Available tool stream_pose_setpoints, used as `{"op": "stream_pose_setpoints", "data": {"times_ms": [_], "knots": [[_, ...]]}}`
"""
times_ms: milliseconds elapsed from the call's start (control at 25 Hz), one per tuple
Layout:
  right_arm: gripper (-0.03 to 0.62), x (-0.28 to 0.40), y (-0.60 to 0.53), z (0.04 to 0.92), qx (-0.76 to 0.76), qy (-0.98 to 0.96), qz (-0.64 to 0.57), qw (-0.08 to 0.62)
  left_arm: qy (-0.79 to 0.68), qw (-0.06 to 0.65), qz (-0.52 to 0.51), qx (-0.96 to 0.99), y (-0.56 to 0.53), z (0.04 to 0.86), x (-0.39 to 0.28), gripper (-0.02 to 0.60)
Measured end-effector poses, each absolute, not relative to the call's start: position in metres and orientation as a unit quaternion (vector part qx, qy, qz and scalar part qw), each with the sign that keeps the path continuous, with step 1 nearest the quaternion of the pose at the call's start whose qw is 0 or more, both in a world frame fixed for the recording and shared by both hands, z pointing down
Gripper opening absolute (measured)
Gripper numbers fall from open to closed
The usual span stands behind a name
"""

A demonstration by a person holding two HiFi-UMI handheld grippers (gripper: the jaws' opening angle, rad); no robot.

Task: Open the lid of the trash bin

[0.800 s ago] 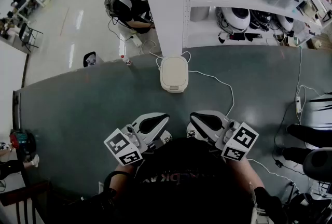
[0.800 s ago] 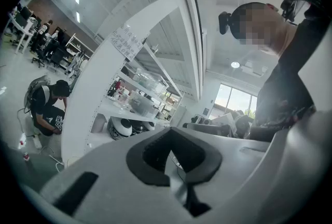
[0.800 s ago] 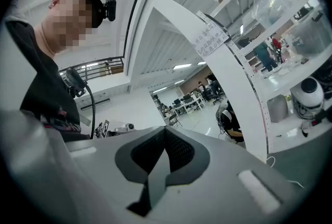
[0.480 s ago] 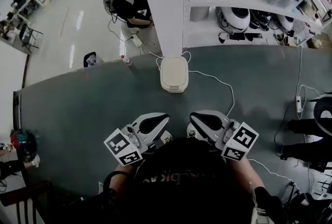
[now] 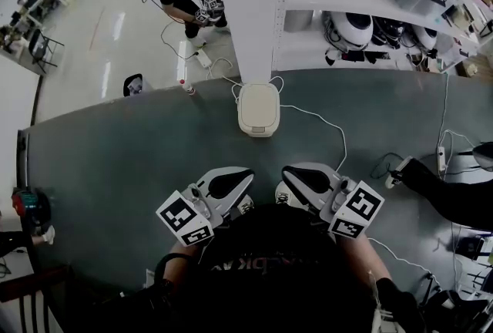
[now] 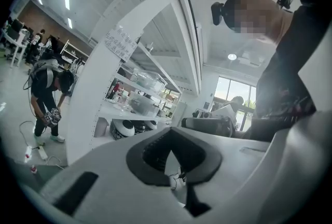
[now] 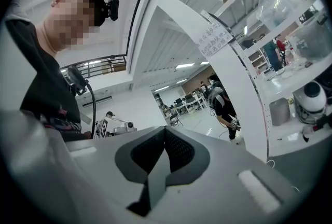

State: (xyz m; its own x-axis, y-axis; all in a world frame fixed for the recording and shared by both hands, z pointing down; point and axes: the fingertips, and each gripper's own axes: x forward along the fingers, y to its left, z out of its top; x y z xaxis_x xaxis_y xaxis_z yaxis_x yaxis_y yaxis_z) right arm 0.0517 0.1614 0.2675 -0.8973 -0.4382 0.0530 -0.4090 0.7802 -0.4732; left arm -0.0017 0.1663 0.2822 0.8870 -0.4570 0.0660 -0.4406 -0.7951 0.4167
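The cream trash bin stands at the far edge of the dark table in the head view, its lid down. Both grippers are held close to my body, well short of the bin and apart from it. My left gripper points toward the bin with its jaws together and nothing in them; in its own view the left gripper shows only its dark pads. My right gripper is likewise shut and empty, and the right gripper faces the room, not the bin.
A white cable runs from behind the bin across the table to the right. A power strip lies at the right edge, where a person's dark sleeve reaches in. A white pillar and shelves stand beyond the table.
Both grippers have stayed where they were. The person behind the table has stood up and moved farther off. A dark sleeve at the right has reached in toward the power strip.
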Motion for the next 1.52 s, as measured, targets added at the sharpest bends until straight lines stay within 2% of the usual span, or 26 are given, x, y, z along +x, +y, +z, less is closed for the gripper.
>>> {"op": "stream_pose_setpoints", "data": {"times_ms": [280, 520, 1520], "knots": [[0.008, 0.046, 0.162, 0.269, -0.227, 0.942, -0.246, 0.031, -0.224, 0.196, 0.011, 0.955, 0.178, 0.289, 0.000, 0.005], [0.008, 0.040, 0.161, 0.274, -0.243, 0.941, -0.236, 0.017, -0.228, 0.136, 0.059, 0.962, 0.183, 0.298, -0.005, 0.005], [0.008, -0.011, 0.138, 0.345, -0.305, 0.913, -0.268, -0.044, -0.223, 0.214, 0.082, 0.947, 0.188, 0.353, -0.079, 0.005]]}}
